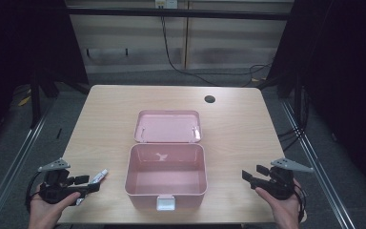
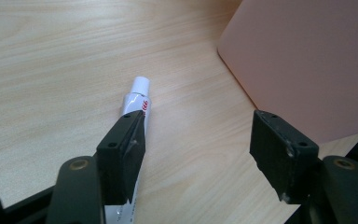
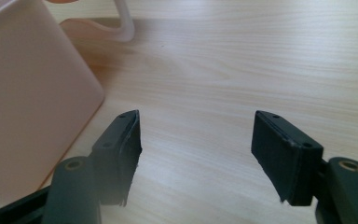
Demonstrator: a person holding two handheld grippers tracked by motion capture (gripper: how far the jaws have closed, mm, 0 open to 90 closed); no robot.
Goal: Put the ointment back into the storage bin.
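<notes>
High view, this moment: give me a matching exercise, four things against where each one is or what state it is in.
Things:
1. pink box
2. white tube
3. left gripper
4. right gripper

Places or states:
A. lies flat on the table left of the box, by one finger
B. held near the table's right edge, open, nothing between its fingers
C. stands mid-table with its lid swung back, nothing inside
D. open, held at the tube near the table's left front corner

Pairs: 1-C, 2-A, 3-D, 4-B
</notes>
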